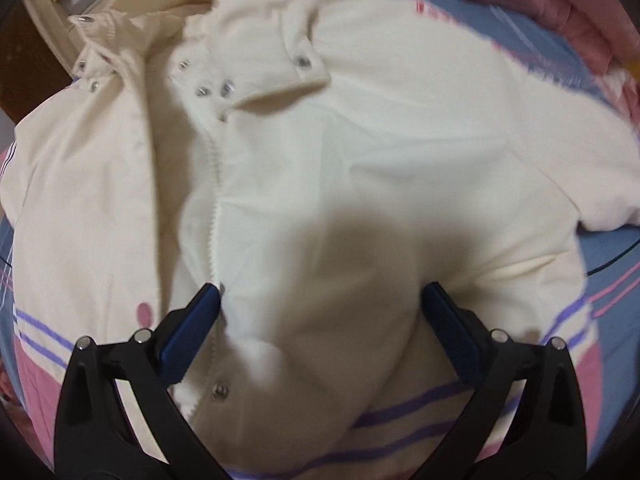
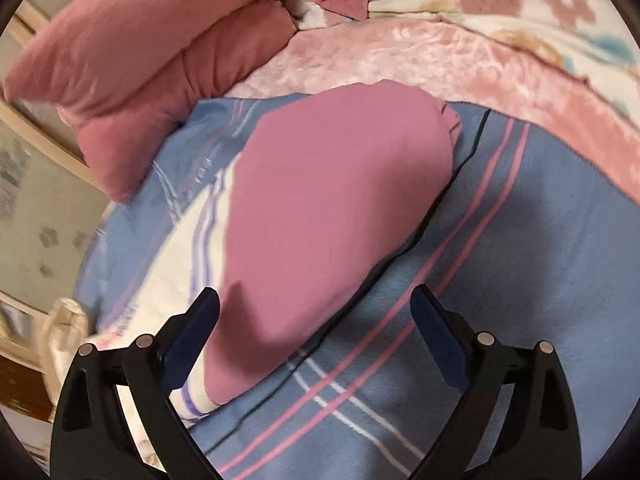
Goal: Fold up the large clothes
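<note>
A blue bedsheet (image 2: 520, 280) with pink, white and purple stripes covered the bed, with a broad pink patch (image 2: 320, 208) across its middle. A folded pink quilt (image 2: 152, 64) lay at the upper left, beside a plush pink blanket (image 2: 400, 60). Past that lay a cream blanket (image 2: 540, 4) printed with strawberries and flowers. A pale wooden frame (image 1: 48, 12) stood at the bed's far edge.

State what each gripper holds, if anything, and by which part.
Nothing is held. The left gripper stands open over the cream jacket; the right gripper stands open over the bedspread.
</note>
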Tool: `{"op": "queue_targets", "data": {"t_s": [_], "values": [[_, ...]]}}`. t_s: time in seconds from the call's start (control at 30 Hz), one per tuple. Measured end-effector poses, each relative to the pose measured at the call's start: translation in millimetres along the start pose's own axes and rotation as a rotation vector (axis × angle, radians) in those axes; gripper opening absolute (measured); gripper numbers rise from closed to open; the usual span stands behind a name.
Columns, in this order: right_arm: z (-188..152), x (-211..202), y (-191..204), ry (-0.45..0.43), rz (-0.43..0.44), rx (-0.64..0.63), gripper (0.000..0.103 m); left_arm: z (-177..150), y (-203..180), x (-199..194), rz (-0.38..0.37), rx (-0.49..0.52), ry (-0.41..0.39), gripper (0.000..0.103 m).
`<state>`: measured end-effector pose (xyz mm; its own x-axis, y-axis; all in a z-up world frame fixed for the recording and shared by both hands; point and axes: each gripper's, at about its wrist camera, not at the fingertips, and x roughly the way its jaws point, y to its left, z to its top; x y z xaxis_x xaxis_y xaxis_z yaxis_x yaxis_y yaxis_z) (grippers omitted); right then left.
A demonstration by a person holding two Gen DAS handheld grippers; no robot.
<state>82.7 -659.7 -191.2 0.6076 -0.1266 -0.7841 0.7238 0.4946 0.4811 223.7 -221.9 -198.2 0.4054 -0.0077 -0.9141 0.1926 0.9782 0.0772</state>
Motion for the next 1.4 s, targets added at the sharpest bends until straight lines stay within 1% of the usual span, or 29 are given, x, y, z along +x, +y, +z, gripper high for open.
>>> {"op": "queue_targets", "data": {"t_s": [0.1, 0.13, 0.17, 0.23, 0.27, 0.3, 0.33, 0.37, 0.4, 0.43, 0.47, 0.5, 0.57, 0.6, 0.67, 0.7, 0.73, 0.77, 0.83, 0.87, 0.93, 1.0, 1.03, 1.1, 1.17, 1.23, 1.27, 1.33, 1.4], "values": [[5, 0, 0, -0.014, 0.002, 0.006, 0.096, 2, 3, -22, -0.019, -0.015, -0.076, 0.101], [9, 6, -1, -0.002, 0.005, 0.025, 0.096, 3, 4, -24, -0.02, -0.019, -0.084, 0.101], [12, 11, -4, 0.012, 0.013, 0.043, 0.096, 4, 4, -24, -0.022, -0.023, -0.082, 0.101], [18, 21, -15, 0.034, 0.033, 0.113, 0.096, 4, 2, -8, 0.0, -0.009, -0.031, 0.101], [19, 22, -18, 0.028, 0.03, 0.132, 0.088, 3, 0, 7, 0.041, 0.009, 0.016, 0.101], [20, 22, -21, 0.012, 0.023, 0.141, 0.068, 0, -1, 19, 0.027, 0.007, 0.048, 0.101], [21, 21, -22, 0.007, 0.014, 0.136, 0.055, 0, 3, 22, 0.011, -0.012, 0.04, 0.101], [23, 20, -25, 0.007, 0.016, 0.134, 0.038, -1, 5, 21, 0.004, -0.021, 0.029, 0.101], [24, 17, -27, 0.001, 0.04, 0.147, 0.03, 0, 4, 18, 0.006, -0.021, 0.027, 0.101], [24, 9, -30, -0.015, 0.076, 0.166, 0.027, 1, 4, 16, 0.008, -0.018, 0.026, 0.101], [24, -2, -29, -0.044, 0.105, 0.176, 0.02, 2, 5, 12, 0.007, -0.019, 0.025, 0.101], [23, -12, -26, -0.072, 0.126, 0.171, 0.016, 2, 7, 7, 0.004, -0.023, 0.018, 0.101], [22, -46, -2, -0.16, 0.158, 0.106, 0.013, 1, 15, -6, -0.004, -0.036, -0.009, 0.101], [21, -65, 19, -0.202, 0.169, 0.05, 0.011, 0, 20, -12, -0.006, -0.043, -0.023, 0.101], [14, -97, 58, -0.24, 0.23, -0.017, 0.01, -2, 39, -27, -0.007, -0.075, -0.047, 0.101], [9, -112, 77, -0.241, 0.281, -0.04, 0.009, -4, 53, -34, -0.006, -0.101, -0.057, 0.101], [0, -132, 107, -0.231, 0.359, -0.08, 0.009, -6, 65, -38, -0.002, -0.121, -0.063, 0.101], [-8, -144, 127, -0.221, 0.401, -0.113, 0.009, -9, 80, -45, 0.002, -0.147, -0.072, 0.101], [-33, -171, 178, -0.201, 0.489, -0.227, 0.009, -15, 111, -57, 0.015, -0.201, -0.092, 0.101], [-53, -186, 211, -0.188, 0.536, -0.309, 0.009, -18, 132, -64, 0.03, -0.236, -0.105, 0.101], [-94, -206, 264, -0.169, 0.602, -0.454, 0.009, -32, 163, -78, 0.068, -0.299, -0.123, 0.101], [-129, -212, 300, -0.159, 0.629, -0.549, 0.009, -43, 205, -86, 0.11, -0.365, -0.129, 0.101], [-147, -209, 320, -0.147, 0.626, -0.606, 0.009, -49, 218, -88, 0.12, -0.385, -0.129, 0.101], [-169, -194, 343, -0.118, 0.6, -0.629, 0.008, -65, 249, -94, 0.14, -0.434, -0.127, 0.101], [-162, -172, 344, -0.071, 0.597, -0.519, 0.007, -78, 265, -96, 0.159, -0.458, -0.122, 0.101], [-139, -153, 332, -0.073, 0.568, -0.395, 0.007, -97, 282, -96, 0.181, -0.473, -0.11, 0.101], [-118, -142, 316, -0.093, 0.526, -0.327, 0.007, -104, 290, -95, 0.187, -0.479, -0.103, 0.101], [-71, -127, 264, -0.179, 0.391, -0.179, 0.007, -117, 303, -94, 0.195, -0.49, -0.091, 0.101], [-39, -124, 216, -0.261, 0.242, -0.1, 0.007, -126, 304, -89, 0.204, -0.489, -0.078, 0.101]]}}
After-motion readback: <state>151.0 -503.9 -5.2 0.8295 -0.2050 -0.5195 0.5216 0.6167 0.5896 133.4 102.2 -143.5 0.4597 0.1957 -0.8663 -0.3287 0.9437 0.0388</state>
